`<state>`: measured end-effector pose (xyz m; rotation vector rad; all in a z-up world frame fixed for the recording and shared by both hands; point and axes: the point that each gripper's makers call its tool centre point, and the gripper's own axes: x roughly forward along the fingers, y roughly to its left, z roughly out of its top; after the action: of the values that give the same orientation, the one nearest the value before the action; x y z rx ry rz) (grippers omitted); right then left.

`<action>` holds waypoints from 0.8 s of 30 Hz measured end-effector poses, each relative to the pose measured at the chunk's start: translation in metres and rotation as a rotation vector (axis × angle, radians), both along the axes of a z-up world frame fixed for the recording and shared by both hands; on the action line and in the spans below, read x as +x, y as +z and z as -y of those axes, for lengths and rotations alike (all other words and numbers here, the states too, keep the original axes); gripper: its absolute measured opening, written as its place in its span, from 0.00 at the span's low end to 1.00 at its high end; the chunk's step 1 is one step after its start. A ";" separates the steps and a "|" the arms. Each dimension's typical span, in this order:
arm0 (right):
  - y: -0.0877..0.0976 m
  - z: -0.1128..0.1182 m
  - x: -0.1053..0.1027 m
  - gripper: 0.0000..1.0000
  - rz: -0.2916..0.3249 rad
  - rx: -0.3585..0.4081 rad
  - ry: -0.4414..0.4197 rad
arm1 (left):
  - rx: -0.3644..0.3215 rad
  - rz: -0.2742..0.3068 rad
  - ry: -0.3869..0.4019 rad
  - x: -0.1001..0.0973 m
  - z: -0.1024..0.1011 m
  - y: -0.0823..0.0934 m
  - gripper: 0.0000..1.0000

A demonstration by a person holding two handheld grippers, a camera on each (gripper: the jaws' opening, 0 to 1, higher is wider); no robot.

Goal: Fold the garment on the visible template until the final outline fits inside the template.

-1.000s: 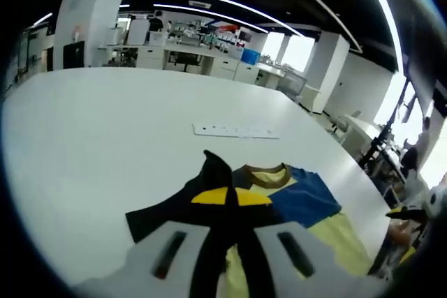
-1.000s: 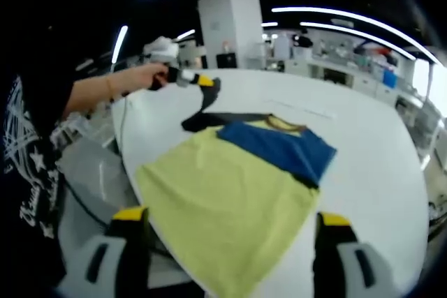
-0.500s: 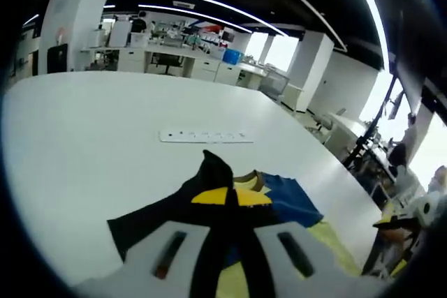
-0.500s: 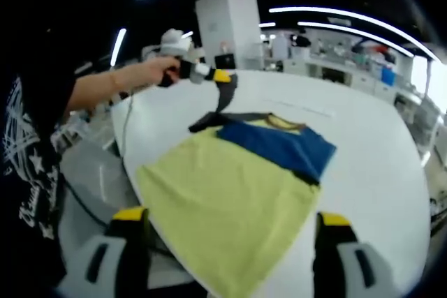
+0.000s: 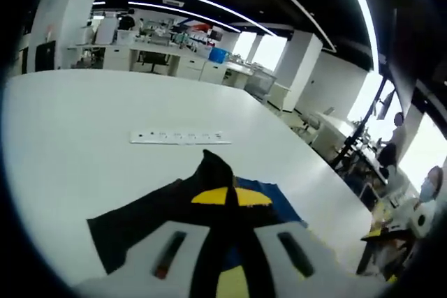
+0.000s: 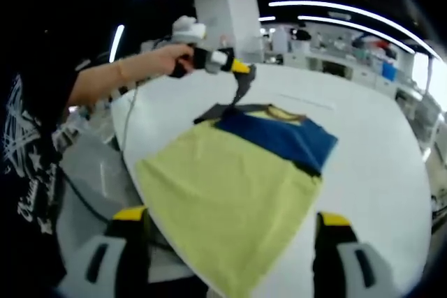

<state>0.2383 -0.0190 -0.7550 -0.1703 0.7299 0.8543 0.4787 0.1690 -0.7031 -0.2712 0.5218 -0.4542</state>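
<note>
The white table (image 6: 391, 165) carries a yellow T-shirt (image 6: 230, 200) with a blue chest panel; its hem runs past the near table edge, and no template outline can be made out. A white power strip (image 5: 180, 137) lies beyond. The left gripper (image 6: 241, 69) is clamped on the black sleeve (image 5: 140, 218), lifted off the table. The right gripper (image 6: 227, 232) hangs spread wide, gripping nothing.

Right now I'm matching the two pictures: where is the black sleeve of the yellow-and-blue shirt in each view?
Left gripper view: black sleeve low at centre, pinched in the left hand-held gripper.
Right gripper view: upper centre, hanging from that hand-held gripper.
Shared landmark: the shirt's blue panel.
</note>
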 end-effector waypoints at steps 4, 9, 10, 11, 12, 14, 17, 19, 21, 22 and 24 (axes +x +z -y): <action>0.001 0.000 0.001 0.99 -0.001 0.002 -0.002 | -0.017 0.011 -0.003 0.006 0.013 0.002 0.00; -0.002 -0.001 0.003 0.99 -0.005 0.000 -0.003 | -0.028 0.007 -0.009 0.012 0.024 0.001 0.00; -0.002 -0.002 0.002 0.99 -0.007 -0.001 -0.003 | -0.030 0.006 -0.015 0.012 0.027 0.001 0.00; -0.003 -0.002 0.002 0.99 -0.009 -0.001 -0.002 | -0.031 0.006 -0.021 0.013 0.031 0.001 0.00; -0.003 -0.003 0.002 0.99 -0.010 -0.001 -0.002 | -0.031 0.005 -0.023 0.014 0.032 0.001 0.00; -0.004 -0.005 0.001 0.99 -0.016 0.001 0.001 | -0.051 0.008 -0.022 0.015 0.037 0.003 0.00; -0.006 -0.007 0.000 0.99 -0.023 -0.013 0.018 | -0.059 0.007 -0.028 0.015 0.046 0.005 0.00; -0.006 -0.009 0.000 0.99 -0.021 -0.021 0.029 | -0.062 0.009 -0.033 0.014 0.050 0.006 0.00; -0.005 -0.010 0.000 0.99 -0.022 -0.017 0.034 | -0.069 0.014 -0.041 0.015 0.054 0.006 0.00; -0.005 -0.011 0.000 0.99 -0.021 -0.014 0.035 | -0.065 0.015 -0.050 0.013 0.059 0.006 0.00; -0.005 -0.012 0.000 0.99 -0.020 -0.014 0.038 | -0.061 0.017 -0.061 0.013 0.063 0.006 0.00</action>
<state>0.2387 -0.0073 -0.7598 -0.1885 0.7537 0.8882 0.4915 0.1062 -0.6971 -0.3102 0.5010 -0.5320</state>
